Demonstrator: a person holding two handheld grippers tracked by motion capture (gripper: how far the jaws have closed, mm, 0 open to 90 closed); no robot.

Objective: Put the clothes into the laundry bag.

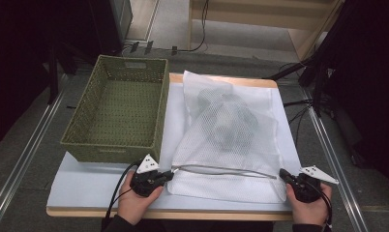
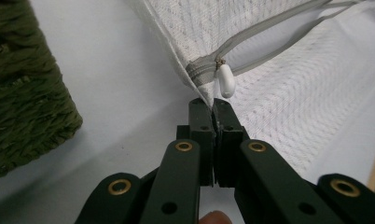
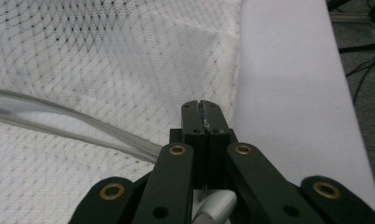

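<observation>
At table centre: white mesh zippered laundry bag (image 1: 229, 140) lying flat on white table cover (image 1: 86, 186), dark bundled contents inside toward 12 o'clock. Grey zipper (image 1: 221, 170) gaping open along near edge, white teardrop pull (image 2: 226, 80) at its left end. Left gripper (image 1: 169, 175) at 7 o'clock, jaws pressed together on bag corner. Right gripper (image 1: 283, 174) at 5 o'clock, jaws pinching opposite corner. Green woven rectangular basket (image 1: 122, 108) at 10 o'clock, beside bag.

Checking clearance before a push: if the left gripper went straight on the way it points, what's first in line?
The left gripper, jaws shut, points at the mesh bag's corner. First in line is probably the white zipper pull, just past the tips, with the grey zipper end behind it. Depth is unclear; it may already touch the bag's edge.
</observation>
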